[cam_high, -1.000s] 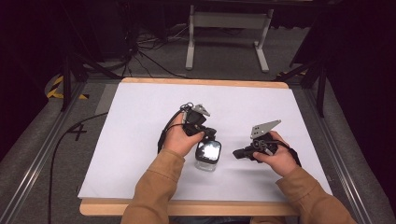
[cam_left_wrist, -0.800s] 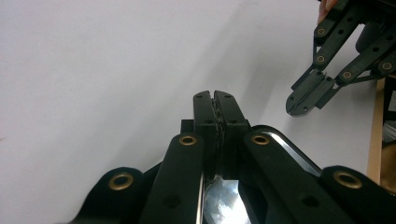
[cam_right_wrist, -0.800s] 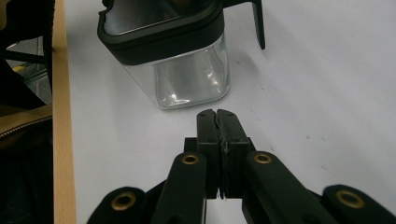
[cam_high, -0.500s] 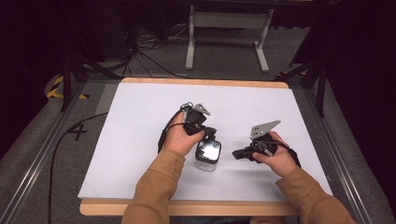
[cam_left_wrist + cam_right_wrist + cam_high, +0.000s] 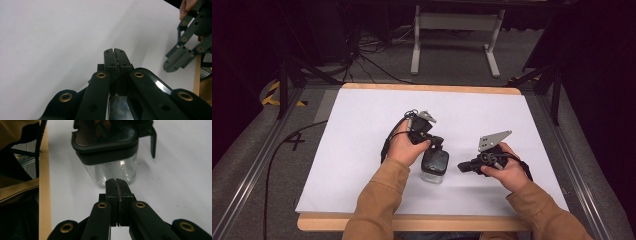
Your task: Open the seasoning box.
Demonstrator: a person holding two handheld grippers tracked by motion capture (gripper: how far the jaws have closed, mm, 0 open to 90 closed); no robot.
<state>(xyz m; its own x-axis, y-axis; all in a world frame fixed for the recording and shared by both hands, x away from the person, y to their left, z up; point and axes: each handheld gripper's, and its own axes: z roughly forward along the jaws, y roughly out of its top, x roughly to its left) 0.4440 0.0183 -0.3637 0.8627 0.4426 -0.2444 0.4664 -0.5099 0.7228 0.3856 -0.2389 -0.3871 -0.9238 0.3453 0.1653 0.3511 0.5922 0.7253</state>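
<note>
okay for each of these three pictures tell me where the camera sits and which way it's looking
High view: above the person's side, looking forward and down on the white table; both forearms, left tool, right tool.
Left gripper view: rides the left tool, jaws shut, facing the right tool.
Right gripper view: rides the right tool, jaws shut, facing the clear jar.
Shared: the jar is seen from high and right.

The tabletop [image 5: 362, 125] is a white sheet laid over a light wooden board, whose edge shows as a thin strip along the far side and a wider band along the near side. A clear jar with a black lid [image 5: 434, 165] stands on it near the middle, toward the near edge. The tabletop sits on a metal-railed frame over a grey carpeted floor [image 5: 257, 150], where black cables trail.
</note>
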